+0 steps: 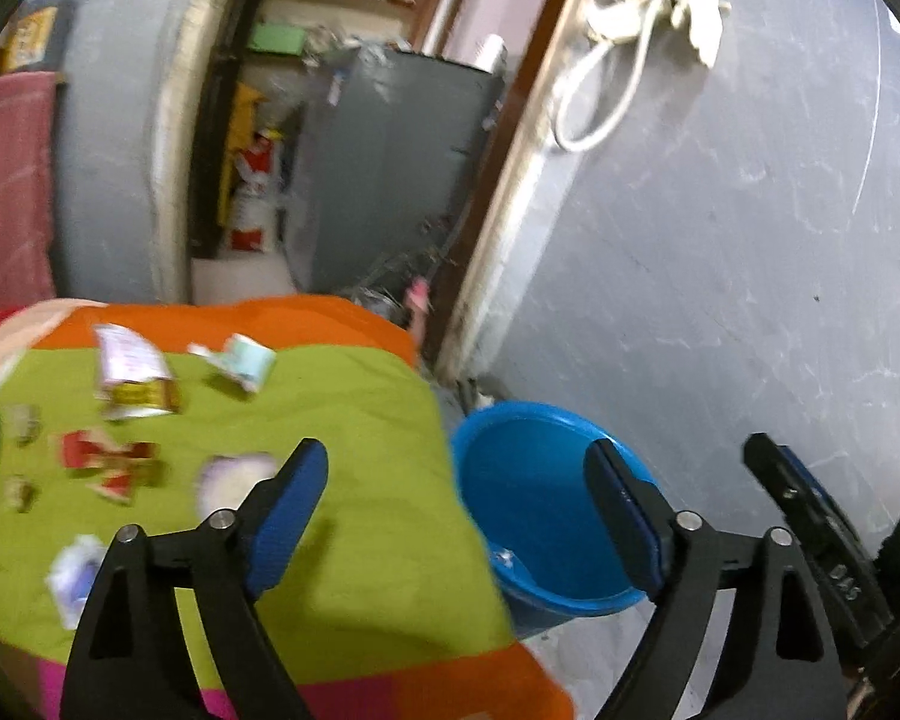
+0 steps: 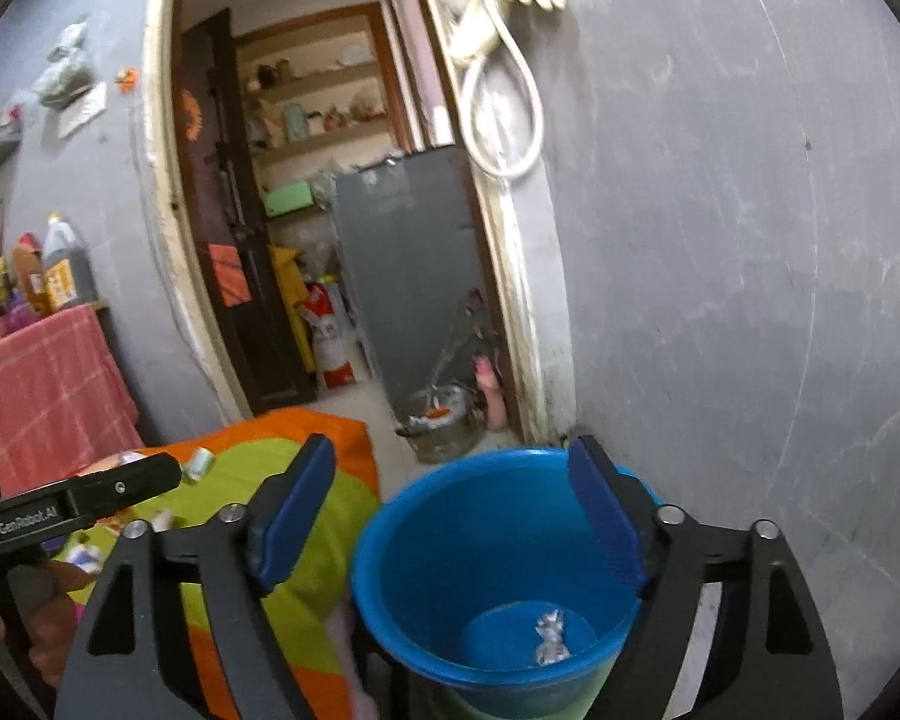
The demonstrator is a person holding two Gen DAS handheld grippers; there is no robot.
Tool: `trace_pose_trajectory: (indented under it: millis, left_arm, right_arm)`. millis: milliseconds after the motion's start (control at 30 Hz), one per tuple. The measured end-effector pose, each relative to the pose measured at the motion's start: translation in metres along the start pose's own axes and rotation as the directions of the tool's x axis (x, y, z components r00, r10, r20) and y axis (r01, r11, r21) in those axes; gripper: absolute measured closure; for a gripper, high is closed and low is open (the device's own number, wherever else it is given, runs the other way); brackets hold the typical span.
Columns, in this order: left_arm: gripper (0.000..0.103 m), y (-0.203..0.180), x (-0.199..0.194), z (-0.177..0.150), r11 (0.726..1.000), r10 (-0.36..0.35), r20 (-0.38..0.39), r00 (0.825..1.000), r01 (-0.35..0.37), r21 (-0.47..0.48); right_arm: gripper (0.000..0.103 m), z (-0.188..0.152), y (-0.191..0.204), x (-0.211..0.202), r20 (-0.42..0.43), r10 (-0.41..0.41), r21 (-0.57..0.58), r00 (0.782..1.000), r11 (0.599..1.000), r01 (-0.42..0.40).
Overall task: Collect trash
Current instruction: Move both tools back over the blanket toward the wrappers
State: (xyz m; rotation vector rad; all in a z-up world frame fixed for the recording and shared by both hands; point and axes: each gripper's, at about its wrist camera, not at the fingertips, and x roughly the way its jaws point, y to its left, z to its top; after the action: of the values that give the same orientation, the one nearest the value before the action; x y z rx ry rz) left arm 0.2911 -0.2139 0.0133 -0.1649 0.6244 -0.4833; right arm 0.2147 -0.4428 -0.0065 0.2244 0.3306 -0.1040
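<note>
**One scrap in the bucket, about nine on the cloth**

Left wrist view: the left tongs (image 1: 456, 504) are spread wide and grasp nothing. Their left finger sits over the green cloth (image 1: 354, 420), their right finger over the blue bucket (image 1: 510, 438) at lower centre. One bucket stands on the floor, just beside the cloth's right edge and near the grey wall (image 1: 720, 240). Scattered on the left half of the cloth are roughly nine pieces of trash; blur makes the count uncertain. They include a white-and-yellow wrapper (image 1: 129, 378), a pale crumpled packet (image 1: 243, 360), a red wrapper (image 1: 111, 459), a white wad (image 1: 231, 477) just beside the left finger, and a white scrap (image 1: 75, 570) at lower left. All lie apart from the tongs.

Right wrist view: the right tongs (image 2: 453, 510) are also released and empty, held above the bucket's mouth (image 2: 450, 480). One crumpled foil scrap (image 2: 551, 636) lies on the bucket's bottom, at lower centre-right. The left tool's black arm crosses the left edge. An open doorway (image 2: 330, 210) fills the upper centre, with one grey cabinet (image 2: 408, 276) inside it.
</note>
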Motion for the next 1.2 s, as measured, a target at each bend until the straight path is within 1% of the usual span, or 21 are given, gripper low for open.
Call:
trace_pose_trajectory:
  millis: [33, 67, 100, 133, 200, 333, 367, 500, 667, 800, 933, 1100, 1200]
  left_arm:
    - [0.012, 0.005, -0.009, 0.000, 1.000, 0.019, 0.015, 1.000, -0.019, -0.003]
    - [0.009, 0.008, -0.019, 0.000, 0.999, 0.038, 0.033, 0.999, -0.038, -0.005]
    - [0.008, 0.014, -0.030, -0.001, 0.998, 0.056, 0.059, 0.997, -0.056, -0.005]
    - [0.008, 0.018, -0.039, -0.002, 0.998, 0.068, 0.077, 0.995, -0.068, -0.002]
    - [0.007, 0.024, -0.057, -0.005, 0.995, 0.103, 0.106, 0.989, -0.104, 0.006]
    - [0.006, 0.042, -0.092, -0.013, 0.987, 0.160, 0.164, 0.973, -0.162, 0.000]
    - [0.004, 0.047, -0.101, -0.015, 0.985, 0.173, 0.177, 0.969, -0.175, -0.003]
    - [0.003, 0.064, -0.126, -0.024, 0.975, 0.219, 0.208, 0.953, -0.221, -0.015]
    - [0.003, 0.087, -0.151, -0.039, 0.961, 0.275, 0.218, 0.936, -0.275, -0.029]
    - [0.003, 0.111, -0.165, -0.055, 0.946, 0.324, 0.214, 0.921, -0.321, -0.048]
    - [0.003, 0.133, -0.175, -0.070, 0.929, 0.370, 0.201, 0.907, -0.363, -0.071]
    - [0.003, 0.157, -0.178, -0.081, 0.912, 0.409, 0.175, 0.896, -0.398, -0.097]
    - [0.003, 0.170, -0.178, -0.083, 0.908, 0.418, 0.152, 0.896, -0.405, -0.110]
  right_arm:
    - [0.014, 0.002, 0.006, -0.004, 0.009, 0.004, -0.006, 1.000, 1.000, -0.004]
    - [0.008, 0.003, 0.012, -0.008, 0.021, 0.012, -0.012, 1.000, 1.000, -0.011]
    - [0.003, 0.004, 0.018, -0.013, 0.035, 0.021, -0.019, 0.999, 1.000, -0.020]
    - [0.001, 0.005, 0.024, -0.017, 0.047, 0.028, -0.025, 0.999, 0.999, -0.027]
    - [0.000, 0.006, 0.038, -0.026, 0.074, 0.043, -0.039, 0.996, 0.998, -0.041]
    - [0.000, 0.005, 0.065, -0.038, 0.097, 0.080, -0.074, 0.992, 0.995, -0.073]
    - [0.000, 0.003, 0.072, -0.041, 0.103, 0.089, -0.086, 0.991, 0.993, -0.080]
    - [0.000, -0.002, 0.097, -0.049, 0.121, 0.127, -0.107, 0.984, 0.988, -0.114]
    - [0.000, -0.013, 0.125, -0.054, 0.123, 0.162, -0.118, 0.979, 0.982, -0.148]
    - [0.000, -0.023, 0.147, -0.052, 0.104, 0.198, -0.134, 0.975, 0.974, -0.184]
    - [0.000, -0.033, 0.166, -0.044, 0.060, 0.224, -0.160, 0.973, 0.964, -0.212]
    - [0.000, -0.047, 0.186, -0.030, -0.009, 0.243, -0.191, 0.970, 0.952, -0.240]
    - [0.000, -0.053, 0.195, -0.023, -0.045, 0.252, -0.202, 0.967, 0.945, -0.256]
